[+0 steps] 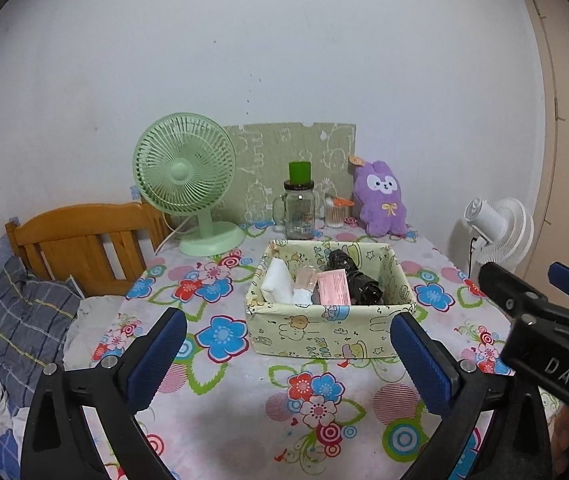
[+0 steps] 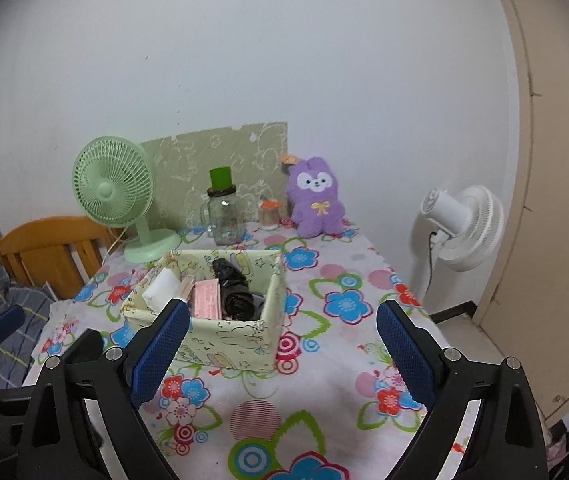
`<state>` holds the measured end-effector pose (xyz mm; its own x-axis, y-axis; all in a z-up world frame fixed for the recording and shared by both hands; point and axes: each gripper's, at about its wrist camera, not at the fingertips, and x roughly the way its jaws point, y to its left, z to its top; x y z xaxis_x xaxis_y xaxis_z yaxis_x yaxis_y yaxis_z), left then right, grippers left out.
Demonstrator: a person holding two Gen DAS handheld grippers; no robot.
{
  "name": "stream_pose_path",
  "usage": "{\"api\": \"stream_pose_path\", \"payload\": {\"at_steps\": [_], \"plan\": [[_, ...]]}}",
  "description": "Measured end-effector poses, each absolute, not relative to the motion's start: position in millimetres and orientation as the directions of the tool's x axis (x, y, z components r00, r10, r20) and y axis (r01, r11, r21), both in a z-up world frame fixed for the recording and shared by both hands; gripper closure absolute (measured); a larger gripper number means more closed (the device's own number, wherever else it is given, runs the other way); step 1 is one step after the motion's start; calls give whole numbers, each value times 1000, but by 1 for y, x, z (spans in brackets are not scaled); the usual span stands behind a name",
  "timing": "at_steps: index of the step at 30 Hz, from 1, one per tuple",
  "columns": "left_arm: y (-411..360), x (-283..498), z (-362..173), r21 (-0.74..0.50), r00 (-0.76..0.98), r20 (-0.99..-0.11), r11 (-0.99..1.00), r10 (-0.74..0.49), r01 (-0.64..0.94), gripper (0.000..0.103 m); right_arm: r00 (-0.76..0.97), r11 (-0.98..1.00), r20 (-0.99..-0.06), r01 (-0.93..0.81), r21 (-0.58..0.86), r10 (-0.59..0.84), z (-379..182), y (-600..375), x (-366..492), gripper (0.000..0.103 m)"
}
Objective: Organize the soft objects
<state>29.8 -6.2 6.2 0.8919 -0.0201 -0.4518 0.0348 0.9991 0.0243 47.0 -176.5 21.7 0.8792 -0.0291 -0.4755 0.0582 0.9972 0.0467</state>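
A pale yellow fabric basket (image 1: 324, 328) (image 2: 240, 340) with cartoon prints stands on the flowered tablecloth. Inside it lie a white folded cloth (image 1: 278, 282) (image 2: 160, 286), a pink packet (image 1: 334, 288) (image 2: 207, 300) and a black crumpled bag (image 1: 354, 276) (image 2: 234, 288). A purple plush rabbit (image 1: 382, 200) (image 2: 318, 198) sits upright at the table's far edge against the wall. My left gripper (image 1: 288, 356) is open, short of the basket, nothing between its blue pads. My right gripper (image 2: 280, 356) is open too, its left pad in front of the basket's near corner. The right gripper also shows at the right edge of the left wrist view.
A green desk fan (image 1: 186, 184) (image 2: 114, 196), a glass jar with a green lid (image 1: 299, 204) (image 2: 223, 212) and a small cotton-swab jar (image 1: 336, 212) (image 2: 270, 212) line the back. A white floor fan (image 1: 500, 232) (image 2: 460, 228) stands right of the table; a wooden headboard (image 1: 80, 240) and bedding lie left.
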Motion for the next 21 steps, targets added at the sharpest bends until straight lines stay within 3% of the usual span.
{"api": "stream_pose_path", "payload": {"at_steps": [21], "plan": [[-3,11,14,4,907,-422,1000,-10,13,0,897,996,-439,77,43,-51,31,-186,26,4]]}}
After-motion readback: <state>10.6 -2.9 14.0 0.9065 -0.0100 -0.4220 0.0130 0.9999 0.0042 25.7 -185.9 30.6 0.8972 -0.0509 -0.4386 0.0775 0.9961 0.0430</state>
